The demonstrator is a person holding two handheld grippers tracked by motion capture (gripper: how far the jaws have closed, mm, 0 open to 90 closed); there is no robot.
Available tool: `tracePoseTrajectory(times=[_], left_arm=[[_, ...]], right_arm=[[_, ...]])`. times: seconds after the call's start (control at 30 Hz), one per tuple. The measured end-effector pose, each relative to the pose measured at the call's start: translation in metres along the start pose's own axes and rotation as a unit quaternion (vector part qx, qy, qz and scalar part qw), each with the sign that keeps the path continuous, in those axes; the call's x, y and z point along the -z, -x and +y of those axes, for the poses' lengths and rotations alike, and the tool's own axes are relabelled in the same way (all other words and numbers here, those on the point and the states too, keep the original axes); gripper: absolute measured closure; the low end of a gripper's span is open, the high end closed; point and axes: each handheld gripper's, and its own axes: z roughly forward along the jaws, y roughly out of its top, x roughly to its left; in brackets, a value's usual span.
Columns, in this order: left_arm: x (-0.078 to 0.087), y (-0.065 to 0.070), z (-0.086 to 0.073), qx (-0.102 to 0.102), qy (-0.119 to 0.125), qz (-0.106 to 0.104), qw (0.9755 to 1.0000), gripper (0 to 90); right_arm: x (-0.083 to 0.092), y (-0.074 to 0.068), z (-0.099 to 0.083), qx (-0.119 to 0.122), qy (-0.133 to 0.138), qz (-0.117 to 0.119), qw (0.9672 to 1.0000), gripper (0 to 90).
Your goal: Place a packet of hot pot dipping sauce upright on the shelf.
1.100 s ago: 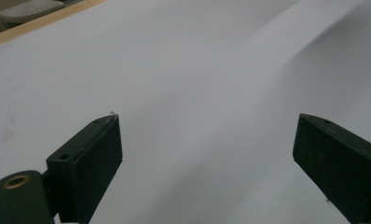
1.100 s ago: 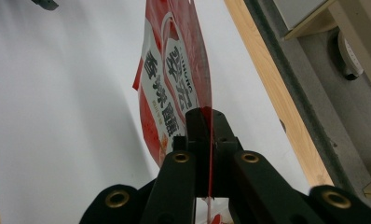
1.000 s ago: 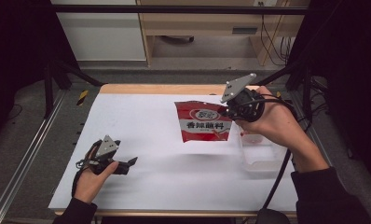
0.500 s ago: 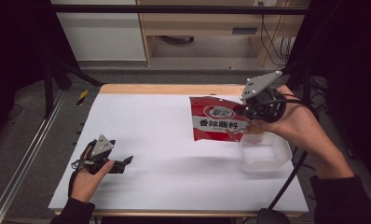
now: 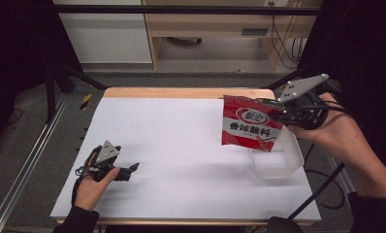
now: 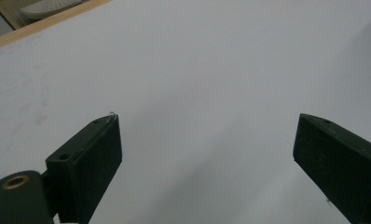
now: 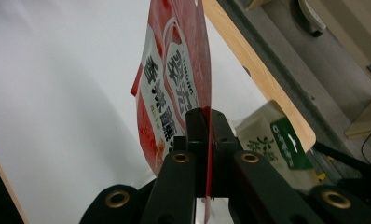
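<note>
My right gripper pinches the light, floppy red sauce packet by its right edge above the clear tub, while my left gripper rests wide open.

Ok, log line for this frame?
right tool: shut on red packet, lifted over clear container | left tool: open, idle near white table
</note>
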Motion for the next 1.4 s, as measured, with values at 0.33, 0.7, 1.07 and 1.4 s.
tracePoseTrajectory(times=[0.33,0.7,1.07,1.4], left_arm=[[-0.001,0.001,0.000,-0.001,-0.001,-0.004,1.0000,7.9],[-0.001,0.002,0.000,-0.002,-0.002,-0.006,1.0000,7.9],[-0.002,0.003,0.001,0.000,-0.001,-0.013,0.9999,7.9],[-0.002,0.003,0.001,0.005,0.004,-0.018,0.9998,7.9]], right_arm=[[0.008,0.019,-0.039,-0.042,-0.017,-0.013,0.9989,90.0],[0.012,0.032,-0.064,-0.068,-0.027,-0.022,0.9971,90.0],[-0.004,0.036,-0.083,-0.090,-0.035,-0.012,0.9952,90.0],[-0.026,0.028,-0.096,-0.115,-0.039,0.002,0.9926,90.0]])
